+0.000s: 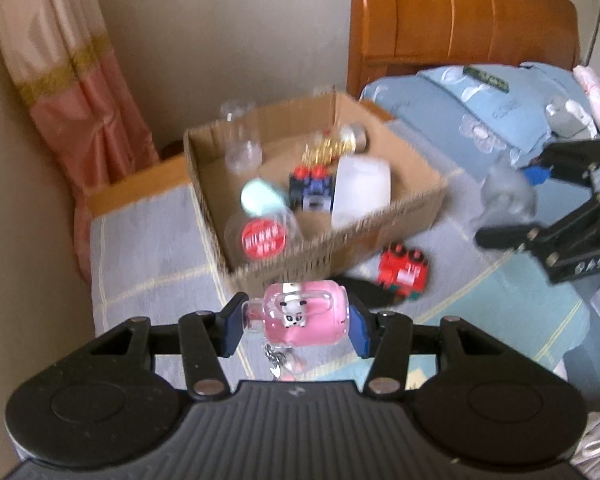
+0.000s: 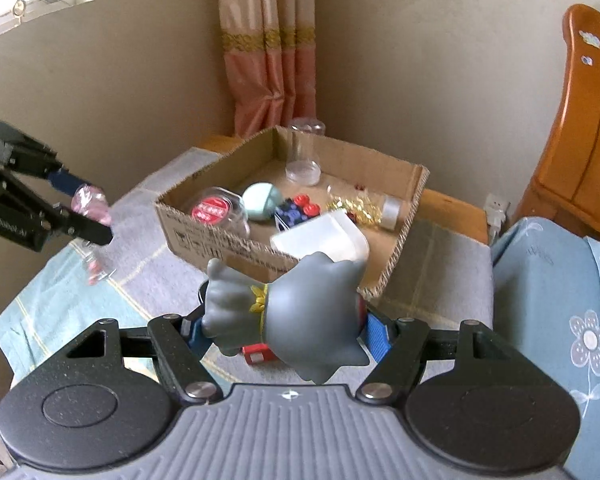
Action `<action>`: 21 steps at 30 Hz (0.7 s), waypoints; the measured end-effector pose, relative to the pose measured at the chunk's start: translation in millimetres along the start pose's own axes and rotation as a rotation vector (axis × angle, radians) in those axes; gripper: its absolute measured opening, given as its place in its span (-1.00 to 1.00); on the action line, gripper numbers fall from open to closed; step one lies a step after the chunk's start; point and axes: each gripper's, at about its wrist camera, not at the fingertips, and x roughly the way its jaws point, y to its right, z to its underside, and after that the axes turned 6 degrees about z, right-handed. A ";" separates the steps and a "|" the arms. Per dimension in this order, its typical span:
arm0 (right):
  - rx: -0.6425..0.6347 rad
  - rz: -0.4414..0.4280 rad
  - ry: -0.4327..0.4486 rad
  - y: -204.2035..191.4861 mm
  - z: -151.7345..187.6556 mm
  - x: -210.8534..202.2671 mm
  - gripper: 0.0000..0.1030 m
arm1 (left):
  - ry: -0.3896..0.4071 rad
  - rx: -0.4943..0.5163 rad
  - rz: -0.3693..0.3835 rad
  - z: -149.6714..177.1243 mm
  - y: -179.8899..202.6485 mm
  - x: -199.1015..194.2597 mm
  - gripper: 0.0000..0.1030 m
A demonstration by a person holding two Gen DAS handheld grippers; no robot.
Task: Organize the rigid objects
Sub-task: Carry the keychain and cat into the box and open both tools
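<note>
- While hovering at the cardboard box's (image 1: 400,208) six o'clock, the left gripper (image 1: 296,320) is clasping a pink bottle (image 1: 304,316).
- The right gripper (image 2: 284,320) is gripping a grey figurine (image 2: 300,312).

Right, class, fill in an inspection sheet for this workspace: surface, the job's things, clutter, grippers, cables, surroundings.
Surface: grey and teal checked bedspread, bearing the box.
Job's things: cardboard box holds a red-lidded clear jar, mint ball, blue toy car, white container, gold trinkets and a clear jar. A red toy truck lies outside, beside the box.
Clutter: nothing seen.
Grippers: left gripper shut on a pink panda bottle; right gripper shut on a grey figure.
Cables: nothing seen.
Surroundings: pink curtain, wooden headboard, blue flowered pillow.
</note>
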 end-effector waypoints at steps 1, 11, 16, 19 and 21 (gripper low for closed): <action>-0.005 -0.003 0.004 -0.4 -3.2 0.8 0.48 | 0.009 0.006 -0.002 -5.8 -0.1 -2.3 -0.03; -0.006 -0.017 0.017 3.1 -27.8 16.9 0.48 | 0.070 0.033 -0.024 -74.0 -12.0 7.0 -0.02; -0.012 -0.020 0.022 1.9 -36.7 24.2 0.48 | 0.075 0.033 -0.041 -102.1 -21.0 27.1 -0.02; -0.001 -0.023 0.023 2.4 -40.2 28.6 0.48 | 0.058 0.009 -0.050 -116.2 -31.0 49.4 -0.02; 0.005 -0.023 0.019 2.5 -41.4 31.1 0.48 | 0.047 -0.006 -0.055 -121.4 -37.3 64.5 -0.02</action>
